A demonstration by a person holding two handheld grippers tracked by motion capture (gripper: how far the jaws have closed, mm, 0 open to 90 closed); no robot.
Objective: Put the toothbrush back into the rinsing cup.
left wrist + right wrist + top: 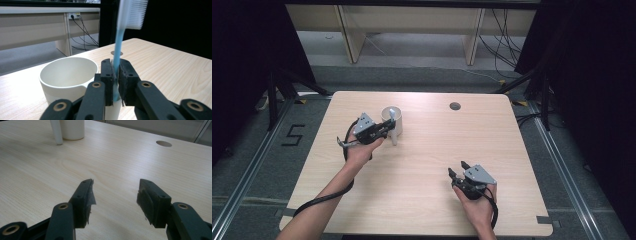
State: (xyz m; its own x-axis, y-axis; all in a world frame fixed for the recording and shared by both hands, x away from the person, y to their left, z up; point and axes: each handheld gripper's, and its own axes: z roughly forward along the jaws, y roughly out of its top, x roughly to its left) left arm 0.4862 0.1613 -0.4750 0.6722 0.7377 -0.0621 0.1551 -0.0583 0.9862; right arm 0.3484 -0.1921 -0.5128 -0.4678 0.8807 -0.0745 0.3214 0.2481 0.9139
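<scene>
Left gripper (pixel 115 82) clenched on blue toothbrush (pixel 119 45), upright just right of white cup (pixel 67 75); right gripper (pixel 115 197) released, near right over desk (pixel 112 160).

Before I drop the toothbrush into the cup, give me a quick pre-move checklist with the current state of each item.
1. Grip: left gripper pads clamp the toothbrush by its blue handle. Ok.
2. Brush orientation: upright, bristles at the top, white lower end touching the table beside the cup in the right gripper view. Ok.
3. Cup: standing upright, mouth open, nothing visible inside. Ok.
4. Alignment: the brush stands beside the cup, not over its mouth, so it needs lifting and shifting. Not ok.
5. Right gripper: jaws open, holding nothing, well away from the cup. Ok.
6. Table around the cup: no obstacles seen. Ok.
</scene>
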